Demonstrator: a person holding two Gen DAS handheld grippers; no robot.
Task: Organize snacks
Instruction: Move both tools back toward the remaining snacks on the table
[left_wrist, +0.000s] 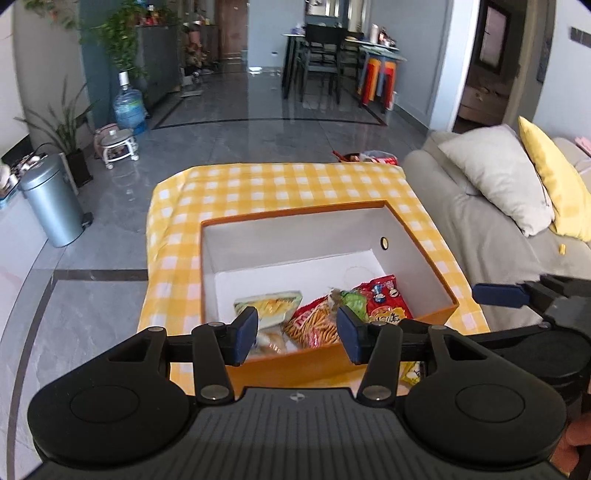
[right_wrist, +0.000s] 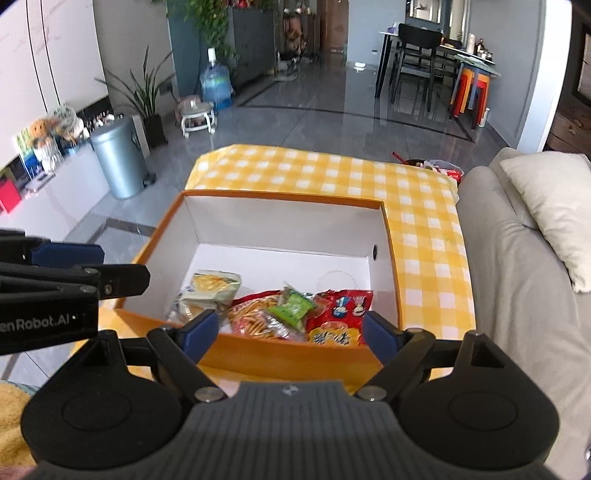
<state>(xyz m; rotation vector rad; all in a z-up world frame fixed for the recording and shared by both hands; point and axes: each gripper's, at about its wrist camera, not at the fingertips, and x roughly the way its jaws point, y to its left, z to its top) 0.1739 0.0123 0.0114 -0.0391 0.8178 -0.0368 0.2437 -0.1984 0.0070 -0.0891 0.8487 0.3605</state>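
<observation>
Left gripper (left_wrist: 297, 334) hung over the near wall of the orange box (left_wrist: 295, 216), jaws parted, nothing between them. Snack packets (right_wrist: 280, 312) lay bunched in the box's near end on the checked cloth (left_wrist: 295, 181). Right gripper (right_wrist: 286, 334) was spread wide, also empty. Risk: the grippers were close together and might collide; a yellow packet (left_wrist: 413, 372) outside the box might get missed.

bright daylight glares off the glossy floor (left_wrist: 258, 110); fisheye bends the edges, corners go dark, slight blur throughout.
</observation>
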